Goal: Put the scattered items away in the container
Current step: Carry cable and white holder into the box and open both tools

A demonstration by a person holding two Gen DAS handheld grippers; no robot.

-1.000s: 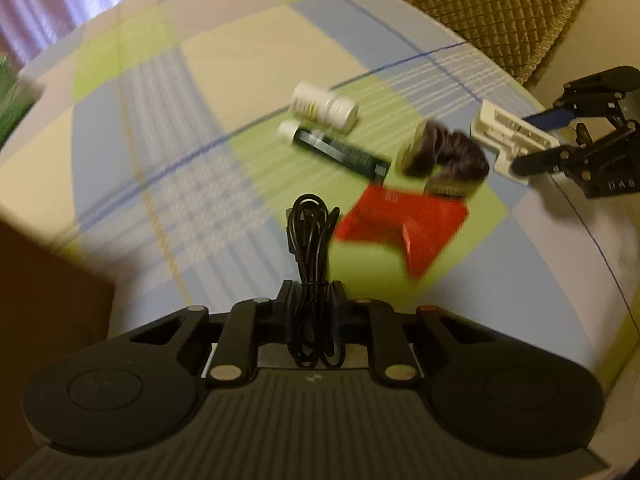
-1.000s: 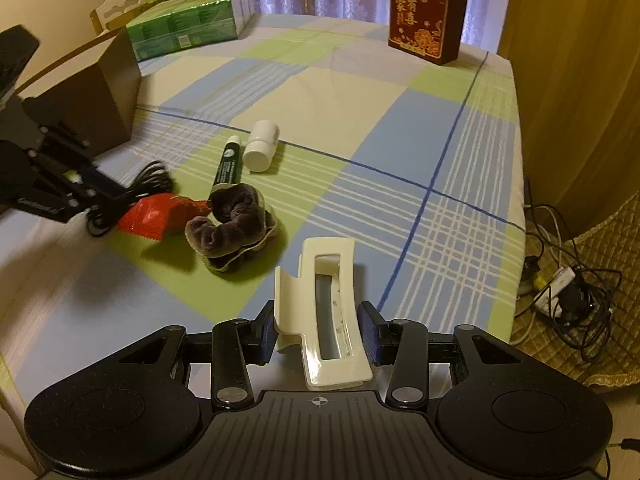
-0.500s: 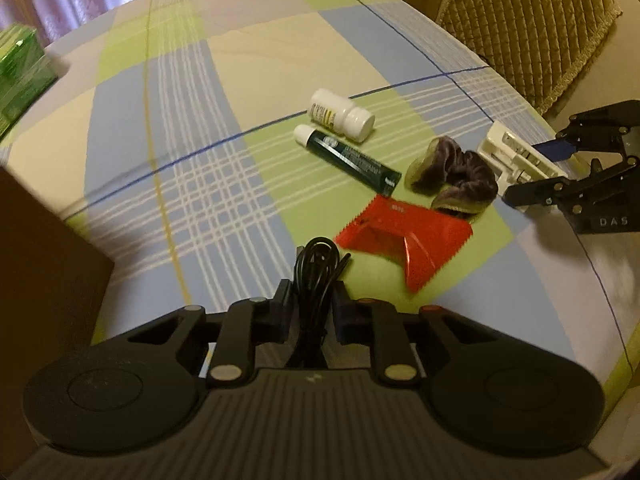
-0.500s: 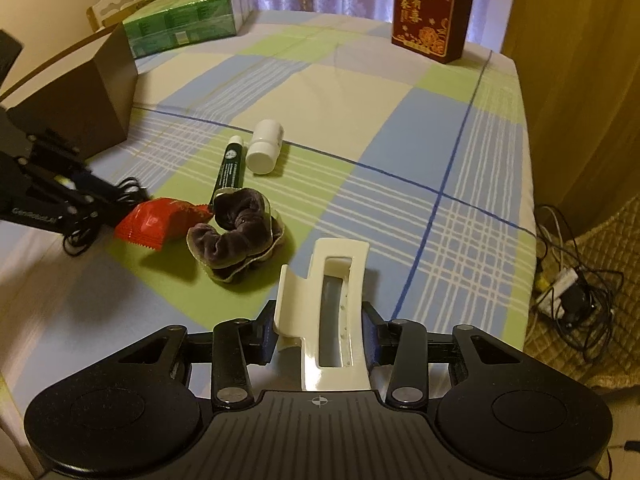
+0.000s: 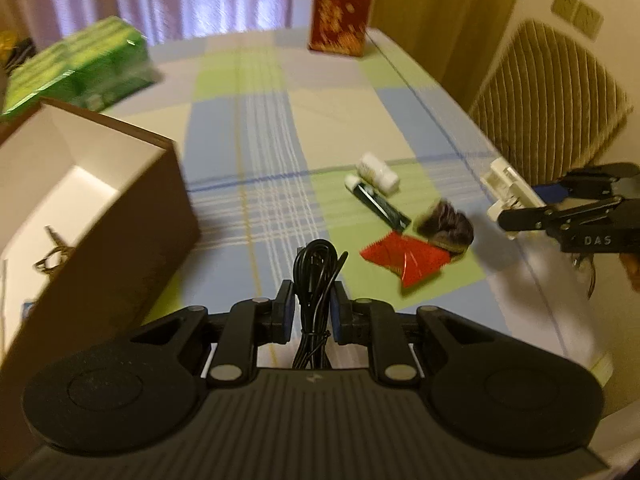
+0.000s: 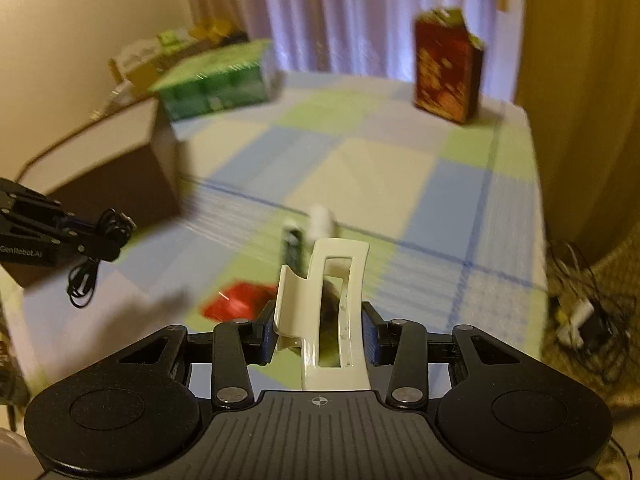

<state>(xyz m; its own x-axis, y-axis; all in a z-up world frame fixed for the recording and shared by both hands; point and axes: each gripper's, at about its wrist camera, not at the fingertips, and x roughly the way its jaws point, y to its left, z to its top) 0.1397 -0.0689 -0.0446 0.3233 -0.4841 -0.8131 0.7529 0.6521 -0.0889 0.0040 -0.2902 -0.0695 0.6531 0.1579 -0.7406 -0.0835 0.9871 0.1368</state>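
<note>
two grippers are in view, each clenched on one thing. the left gripper (image 5: 313, 300) grasps a coiled black cable (image 5: 314, 276) between its pads, lifted off the table, with loops dangling below in the right wrist view. the right gripper (image 6: 318, 330) grasps a cream hair clip (image 6: 328, 308) that stands up between its fingers, also held above the cloth.

four loose items lie on the checked tablecloth (image 5: 256, 128), clustered right of centre: one white bottle (image 5: 378, 172) on its side, one dark green tube (image 5: 378, 200) just beside it, one brown scrunchie (image 5: 446, 226), and one red packet (image 5: 404, 260) touching the scrunchie's near edge.

one brown cardboard box (image 5: 120, 216) with a white inside stands open at the left; a small thin object (image 5: 52, 252) lies in it, too blurred to name. its near end is cut off by the frame.

at the far side stand one green pack (image 5: 80, 68) and one red gift bag (image 5: 340, 16), both smeared by motion blur. in the right wrist view the clip hides most of the scrunchie.
</note>
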